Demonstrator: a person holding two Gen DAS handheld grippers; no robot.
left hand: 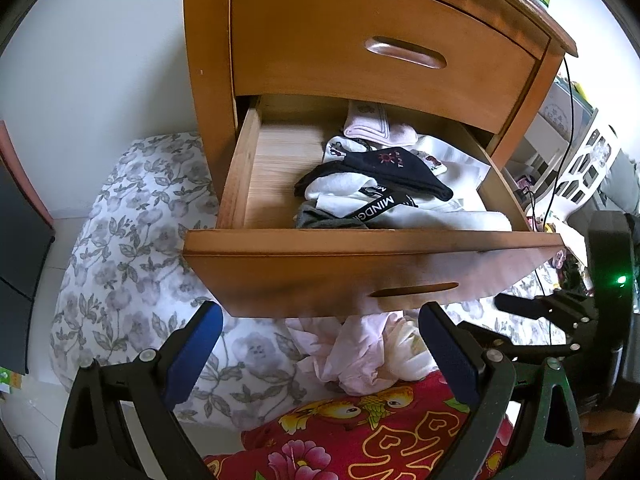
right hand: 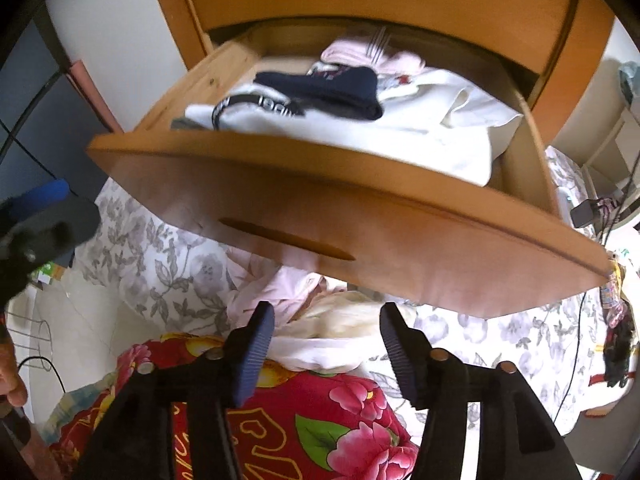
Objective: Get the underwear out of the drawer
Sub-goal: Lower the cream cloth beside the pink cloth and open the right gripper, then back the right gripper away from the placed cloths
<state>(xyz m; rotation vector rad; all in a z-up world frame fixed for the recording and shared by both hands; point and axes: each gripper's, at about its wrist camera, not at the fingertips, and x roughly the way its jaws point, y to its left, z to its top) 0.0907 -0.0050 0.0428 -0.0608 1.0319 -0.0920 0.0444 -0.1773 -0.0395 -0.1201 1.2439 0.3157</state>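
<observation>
With both grippers, L (left hand: 320,344) & R (right hand: 327,340), wide apart & empty, undies (left hand: 376,172) in drawer (left hand: 372,244) should be pinched from on top.

A pink and cream clothes heap (left hand: 360,356) is being borne by the floral bed (left hand: 132,216), beside a red quilt (left hand: 360,440).

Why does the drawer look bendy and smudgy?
Both views curve straight edges because of the fisheye lens. In the right wrist view the drawer front and the clothes are smeared by motion blur; in the left wrist view the drawer front is sharper, with a dark shadow across it.
</observation>
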